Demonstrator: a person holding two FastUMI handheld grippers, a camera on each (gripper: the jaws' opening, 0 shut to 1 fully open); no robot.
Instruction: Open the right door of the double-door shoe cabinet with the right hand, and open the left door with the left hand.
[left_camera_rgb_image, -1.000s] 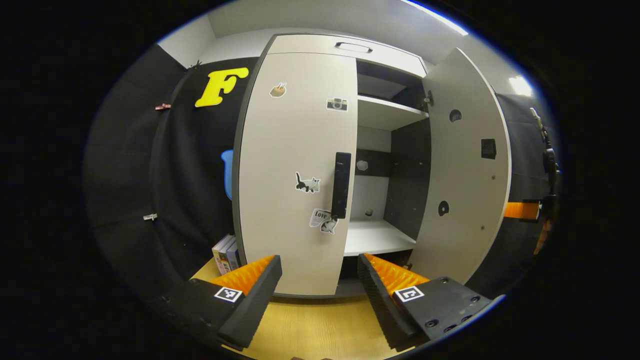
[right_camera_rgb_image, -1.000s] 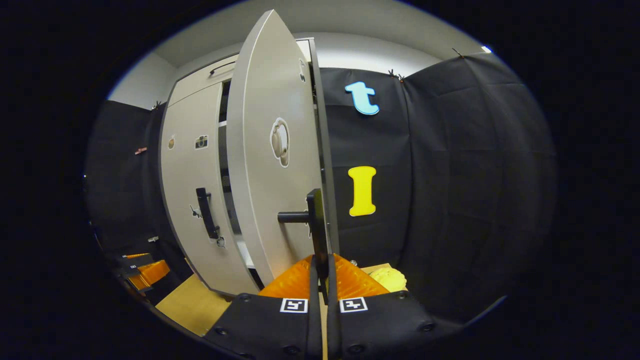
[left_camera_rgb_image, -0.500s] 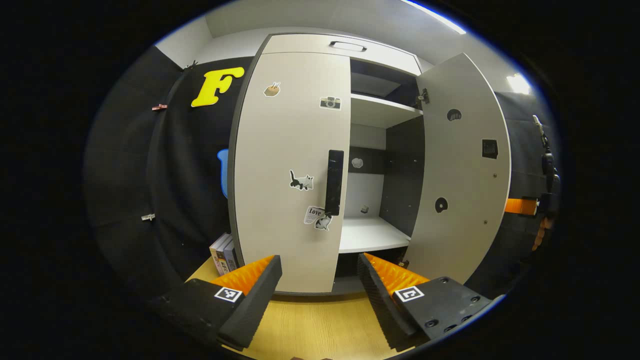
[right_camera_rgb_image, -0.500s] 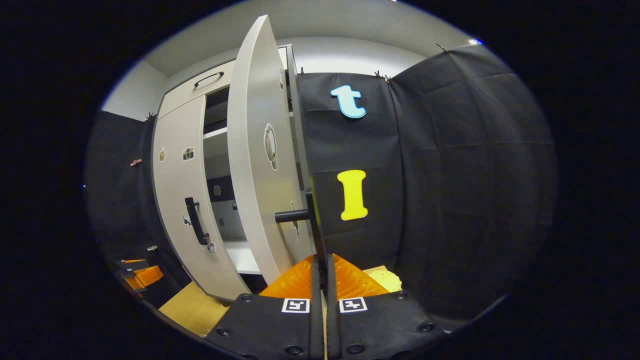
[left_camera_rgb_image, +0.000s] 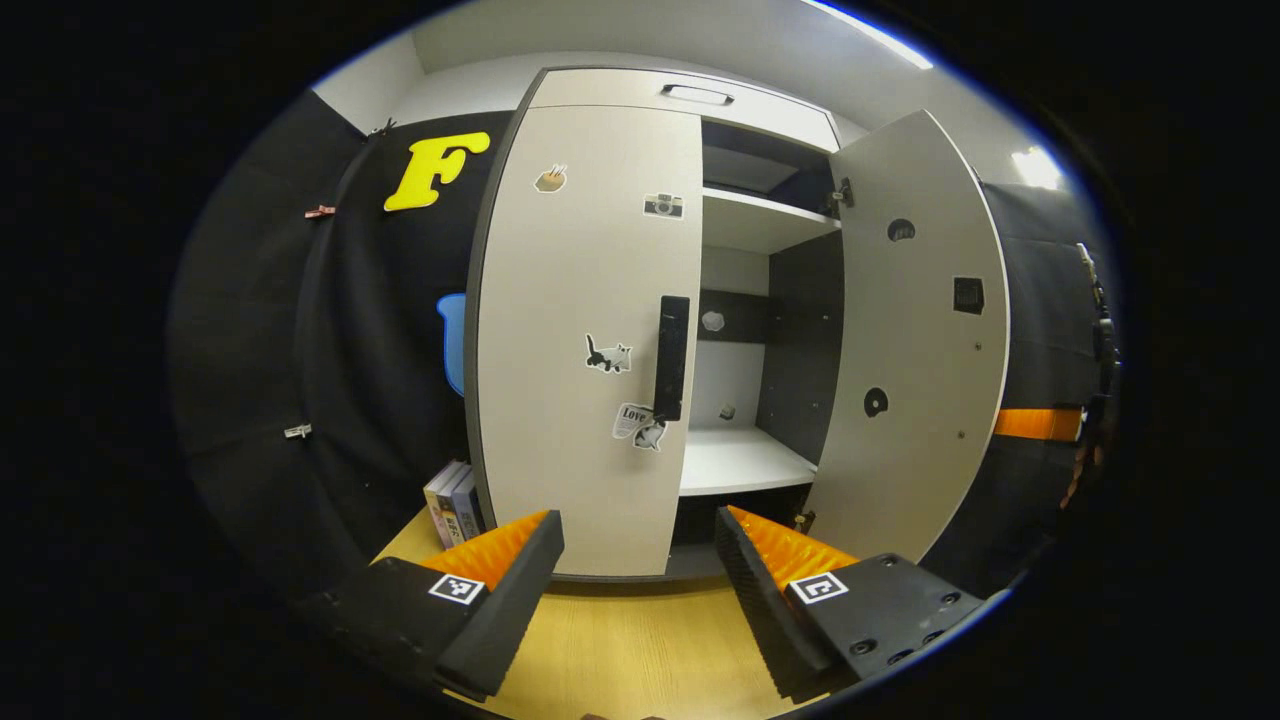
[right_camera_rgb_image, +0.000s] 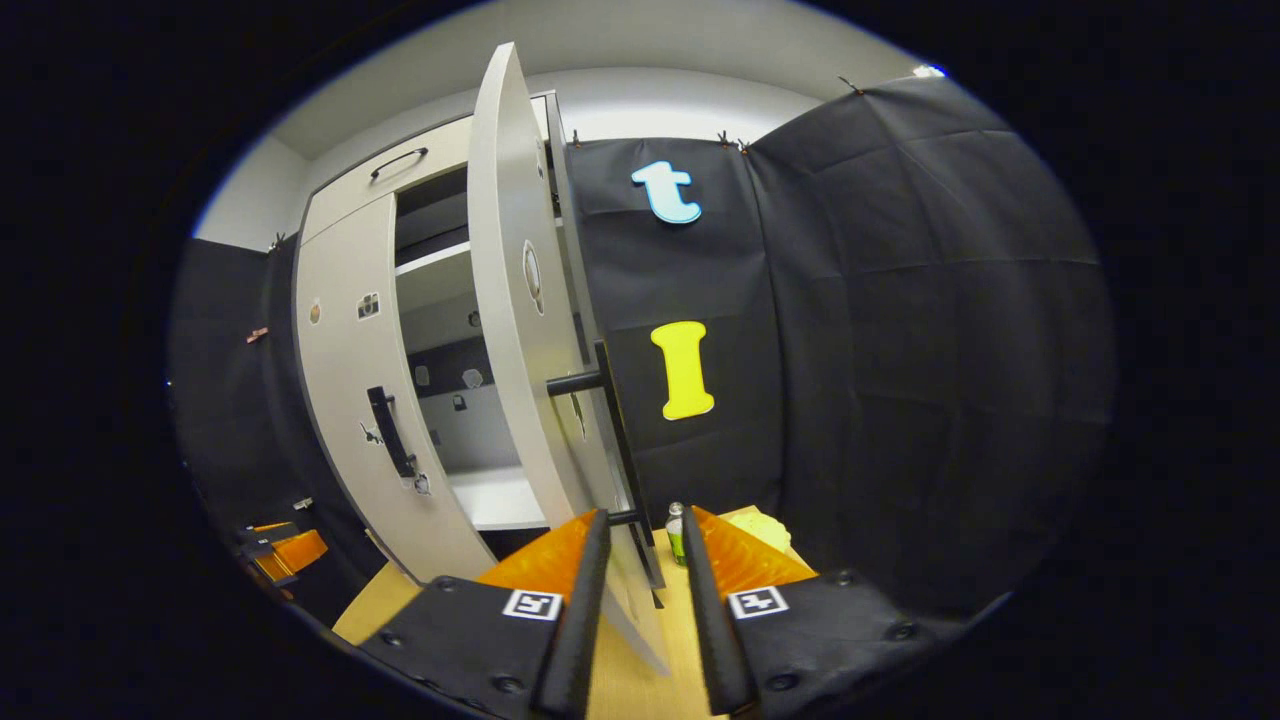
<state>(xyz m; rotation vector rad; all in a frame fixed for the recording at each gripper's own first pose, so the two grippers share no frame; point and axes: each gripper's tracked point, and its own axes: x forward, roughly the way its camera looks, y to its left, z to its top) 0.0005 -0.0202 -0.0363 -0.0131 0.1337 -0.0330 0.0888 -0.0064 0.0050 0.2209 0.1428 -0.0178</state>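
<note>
right gripper (right_camera_rgb_image: 640, 560): level, fingers parted astride right door's (right_camera_rgb_image: 520, 330) upright handle (right_camera_rgb_image: 615, 440) | left gripper (left_camera_rgb_image: 640, 560): wide open, empty, facing closed left door (left_camera_rgb_image: 585, 330)

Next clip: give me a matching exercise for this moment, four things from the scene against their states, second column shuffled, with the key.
Things:
1. right door
2. left door
3. left gripper
4. right gripper

States:
A. shut, its handle untouched
B. swung open, shelves visible behind it
C. open, fingers either side of the right door's handle without pressing it
D. open, hanging in front of the cabinet, clear of both doors

Pairs: 1-B, 2-A, 3-D, 4-C
</note>
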